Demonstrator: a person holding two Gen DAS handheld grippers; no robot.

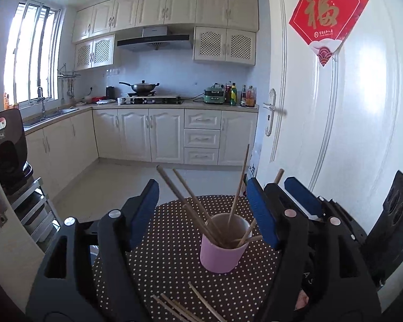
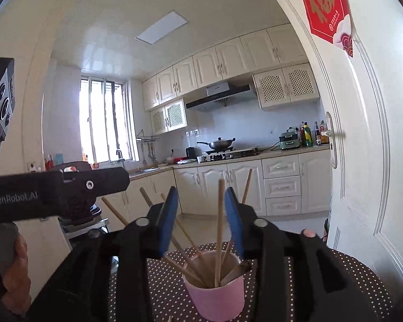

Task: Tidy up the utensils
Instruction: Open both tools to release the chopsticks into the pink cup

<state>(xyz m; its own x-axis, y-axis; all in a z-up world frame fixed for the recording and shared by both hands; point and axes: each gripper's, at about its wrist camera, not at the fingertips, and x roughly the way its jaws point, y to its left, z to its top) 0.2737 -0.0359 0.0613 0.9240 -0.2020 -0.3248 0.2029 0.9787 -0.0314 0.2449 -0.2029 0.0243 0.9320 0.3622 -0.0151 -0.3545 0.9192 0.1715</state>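
Black gripper (image 2: 201, 206) bodies are fitted with blue finger pads (image 2: 169, 217), silver screws (image 2: 142, 222), and white "GenRobot.AI" lettering (image 2: 14, 197).

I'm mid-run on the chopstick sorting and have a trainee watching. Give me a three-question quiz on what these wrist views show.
1. True or false: every chopstick is already in the pink cup.
2. Where do the loose chopsticks lie? A) on the dotted tablecloth in front of the cup B) on the kitchen floor C) in the sink
3. Fill in: in the right wrist view, an upright chopstick stands between the right gripper fingers, which are ____.

Key: 1 false; 2 A; 3 open
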